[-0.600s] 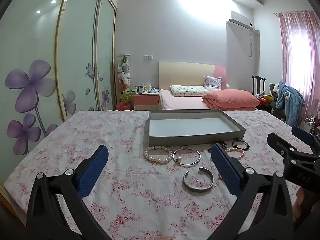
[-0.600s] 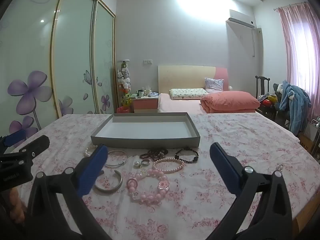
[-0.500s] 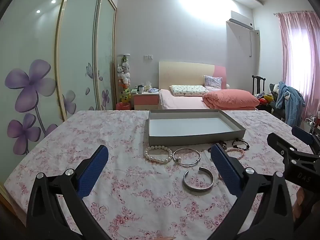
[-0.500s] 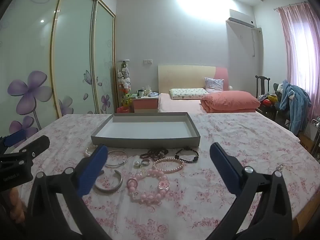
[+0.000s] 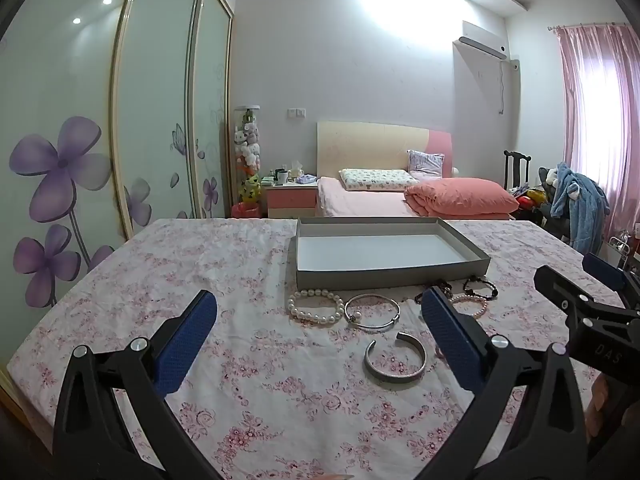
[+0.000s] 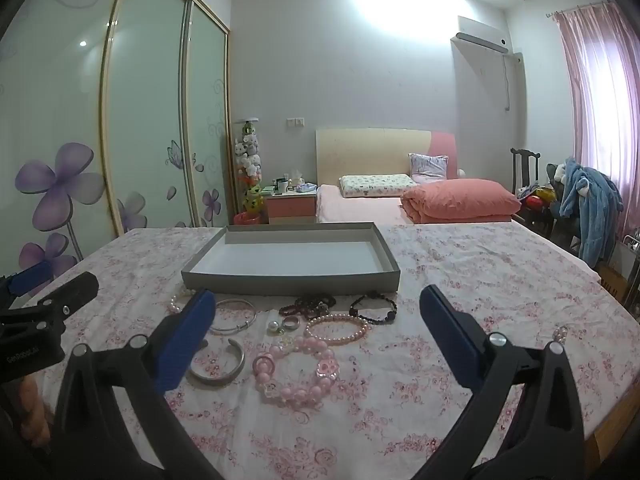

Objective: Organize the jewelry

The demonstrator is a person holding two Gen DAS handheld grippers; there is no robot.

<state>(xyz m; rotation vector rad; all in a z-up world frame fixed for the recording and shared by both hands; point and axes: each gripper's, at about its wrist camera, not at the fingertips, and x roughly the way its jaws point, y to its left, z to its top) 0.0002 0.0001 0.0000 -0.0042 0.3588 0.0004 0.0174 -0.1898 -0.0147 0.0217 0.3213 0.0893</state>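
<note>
Jewelry lies loose on the floral tablecloth [image 6: 460, 264] just before the grey tray [image 6: 288, 284]: left to right, a white pearl bracelet [image 5: 316, 306], thin silver bangle [image 5: 372, 313], open silver cuff [image 5: 395, 357], chunky pink bead bracelet [image 6: 298, 368], what may be a ring [image 6: 291, 323], and a black bead bracelet [image 6: 374, 307]. Left gripper [image 5: 318, 332] and right gripper [image 6: 316, 328] hover with jaws spread, holding nothing.

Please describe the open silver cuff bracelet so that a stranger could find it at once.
Start at the grey tray on the flowered tablecloth; the jewelry lies just in front of it. The silver cuff is at the near left, the only broad plain metal band with a gap, unlike the thin closed silver bangle behind it.
</note>
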